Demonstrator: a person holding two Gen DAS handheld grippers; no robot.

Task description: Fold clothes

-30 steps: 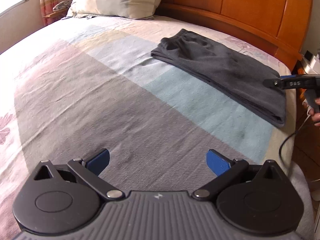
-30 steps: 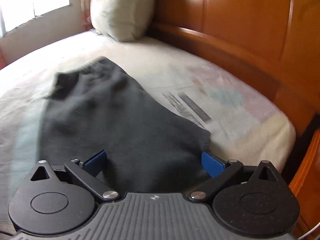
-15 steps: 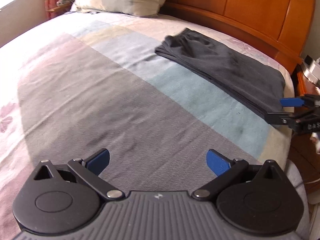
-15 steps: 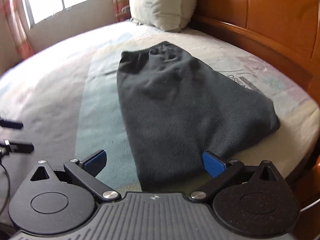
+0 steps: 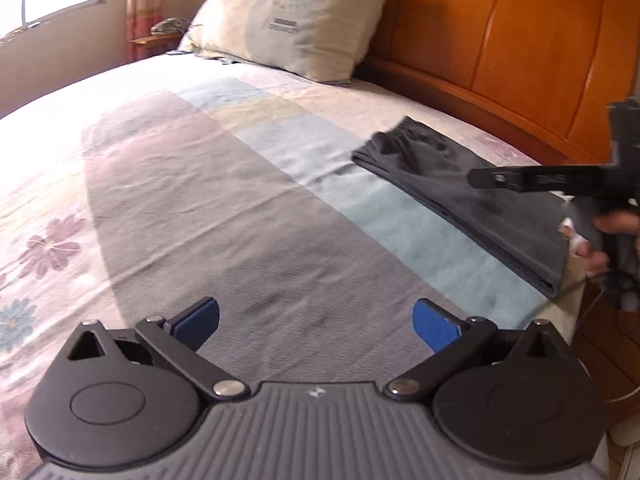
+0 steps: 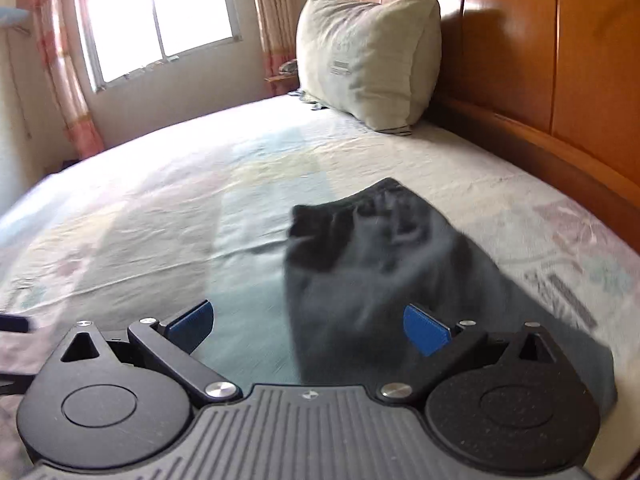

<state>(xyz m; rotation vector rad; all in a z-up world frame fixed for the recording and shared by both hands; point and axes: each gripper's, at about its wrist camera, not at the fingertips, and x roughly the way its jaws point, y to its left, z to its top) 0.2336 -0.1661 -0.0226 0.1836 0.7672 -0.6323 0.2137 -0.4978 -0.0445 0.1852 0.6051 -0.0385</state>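
1. The dark grey garment (image 5: 460, 184) lies on the bed (image 5: 200, 184) as a long, flat, layered strip near the wooden headboard (image 5: 500, 40), at about 2 o'clock in the left wrist view. Its elastic waistband end points toward the pillow (image 5: 292, 20).
2. Judging by the stacked edges along its near side, at least one lengthwise fold is done. It looks like trousers or shorts folded leg on leg.
3. What probably remains is a crosswise fold to shorten the strip, and perhaps some smoothing near the bunched waistband.
4. The left tongs (image 5: 316, 320) are spread wide with nothing between them, hovering over bare sheet well apart from the garment.
5. The right tongs (image 6: 308, 324) are also spread and empty, poised just above the garment's near end, which fills the 12 to 3 o'clock part of that blurred view.
6. No other clothes can be seen on the bed.
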